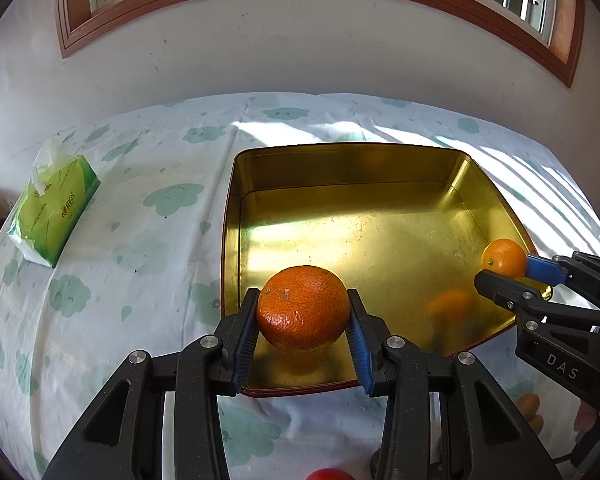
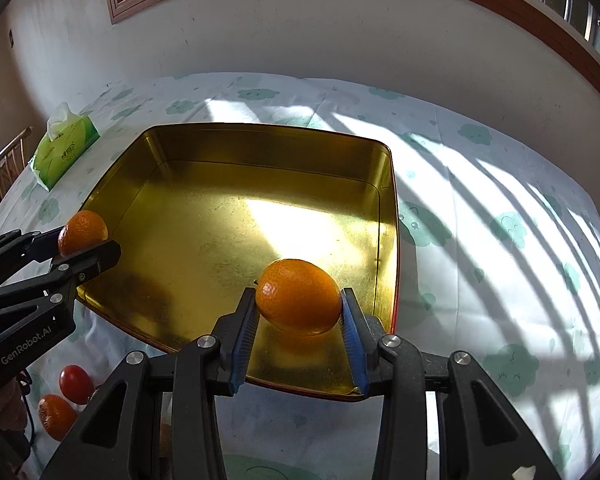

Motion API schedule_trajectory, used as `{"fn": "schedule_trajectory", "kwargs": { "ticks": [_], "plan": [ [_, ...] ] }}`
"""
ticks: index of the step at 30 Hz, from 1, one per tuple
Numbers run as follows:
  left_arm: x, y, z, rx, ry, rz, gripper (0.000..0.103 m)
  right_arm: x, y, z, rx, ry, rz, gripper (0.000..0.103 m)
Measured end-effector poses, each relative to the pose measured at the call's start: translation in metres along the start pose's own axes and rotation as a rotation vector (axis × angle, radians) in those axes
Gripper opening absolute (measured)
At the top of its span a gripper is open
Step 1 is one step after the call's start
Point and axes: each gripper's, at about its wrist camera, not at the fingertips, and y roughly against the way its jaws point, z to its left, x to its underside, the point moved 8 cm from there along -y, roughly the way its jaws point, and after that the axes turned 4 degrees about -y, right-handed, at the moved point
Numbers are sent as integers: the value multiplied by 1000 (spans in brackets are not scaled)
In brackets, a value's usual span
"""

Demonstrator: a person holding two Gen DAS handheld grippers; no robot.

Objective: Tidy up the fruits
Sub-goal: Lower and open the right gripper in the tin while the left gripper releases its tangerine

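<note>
Oranges sit pinched in both grippers: left (image 1: 303, 310), right (image 2: 299, 298), above the gold tin (image 1: 340, 168).

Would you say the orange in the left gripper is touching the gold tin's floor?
Apart. In the left wrist view the orange sits clamped in the left gripper, with its shadow on the gold tin floor below it.

I see a table (image 2: 480, 200) under a white cloth printed with green clouds. On it sits a gold tin tray (image 2: 384, 184) – open, its floor bare. A green tissue pack (image 1: 52, 208) lies well to its left; near my edge rest a red tomato (image 2: 75, 383) and an orange (image 2: 56, 416).
</note>
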Motion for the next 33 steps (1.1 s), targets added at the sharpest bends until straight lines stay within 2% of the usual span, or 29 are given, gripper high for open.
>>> {"fn": "schedule_trajectory", "kwargs": {
  "ticks": [5,18,24,33],
  "plan": [
    [3,-7,-2,-8,-20,22,42,0,-4,0,11,1,2,37],
    [3,-10,-4,-47,-42,12,43,1,-4,0,8,-15,-3,38],
    [2,-8,-4,-44,-43,10,44,0,-4,1,2,-12,-1,42],
    [-1,14,-6,-45,-41,-24,53,-2,16,3,-10,-20,-30,45]
  ]
}}
